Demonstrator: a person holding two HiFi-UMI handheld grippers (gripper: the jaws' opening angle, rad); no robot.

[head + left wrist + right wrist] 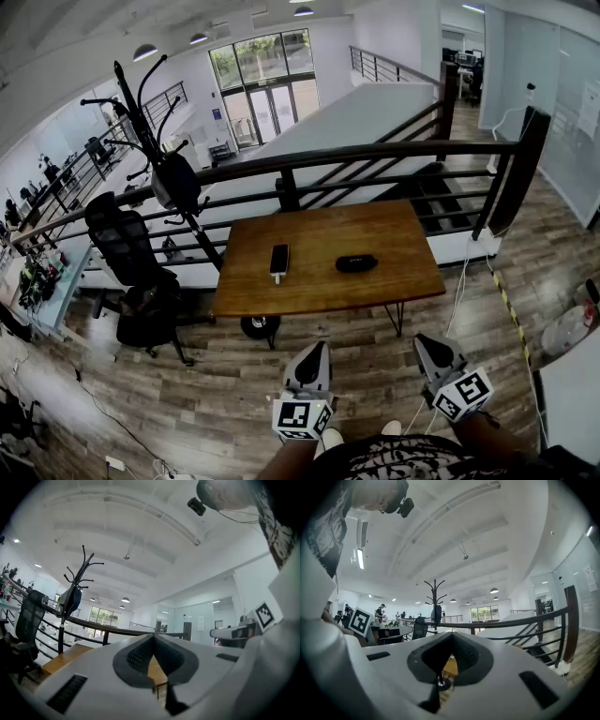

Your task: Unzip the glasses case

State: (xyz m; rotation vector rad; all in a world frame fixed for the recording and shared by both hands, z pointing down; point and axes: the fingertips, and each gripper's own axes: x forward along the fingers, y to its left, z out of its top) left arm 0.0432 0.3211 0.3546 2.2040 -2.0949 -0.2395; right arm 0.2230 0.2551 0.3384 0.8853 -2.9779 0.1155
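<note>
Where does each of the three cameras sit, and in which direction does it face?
Head view: on the person's head, looking steeply down at the table and glasses case; left gripper and right gripper show below.
Left gripper view: on the left gripper, facing along its shut jaws towards the railing; the person's torso shows top right.
Right gripper view: on the right gripper, facing likewise; torso top left.
Shared: all three show the coat rack.
</note>
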